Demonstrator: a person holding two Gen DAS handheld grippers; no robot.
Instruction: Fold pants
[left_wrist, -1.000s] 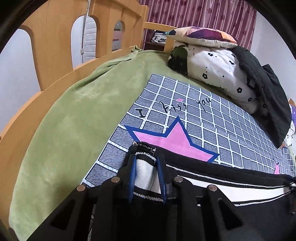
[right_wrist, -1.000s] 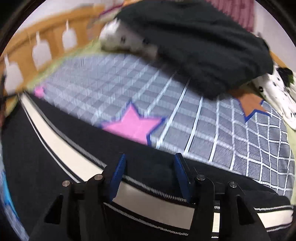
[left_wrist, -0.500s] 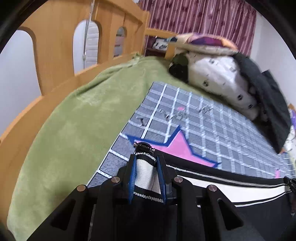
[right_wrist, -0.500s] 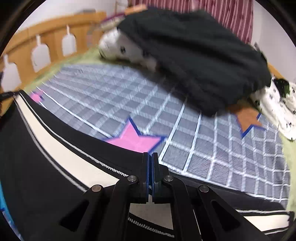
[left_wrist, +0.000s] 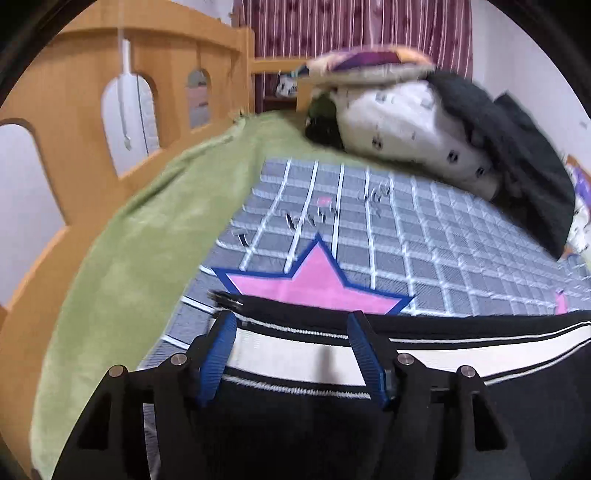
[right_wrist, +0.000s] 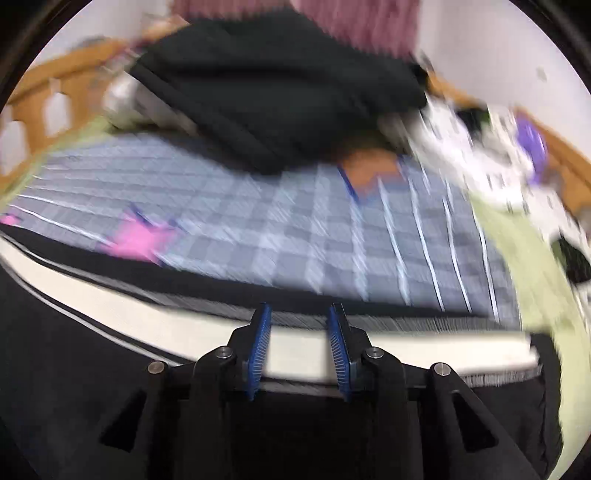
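Black pants with a wide white side stripe lie flat on the grey checked bedspread, and they also show in the right wrist view. My left gripper is open, its blue fingers spread just above the stripe near the pants' end. My right gripper is open over the same stripe, further along the leg. Neither holds cloth. The right wrist view is blurred by motion.
A green blanket edges the bedspread beside the wooden bed rail. A white patterned pillow and a black garment are piled at the far end. The black pile also shows in the right wrist view.
My left gripper, shut on the pants' end before, has opened and let it drop flat. My right gripper, shut half a second ago, has opened and is swinging right.
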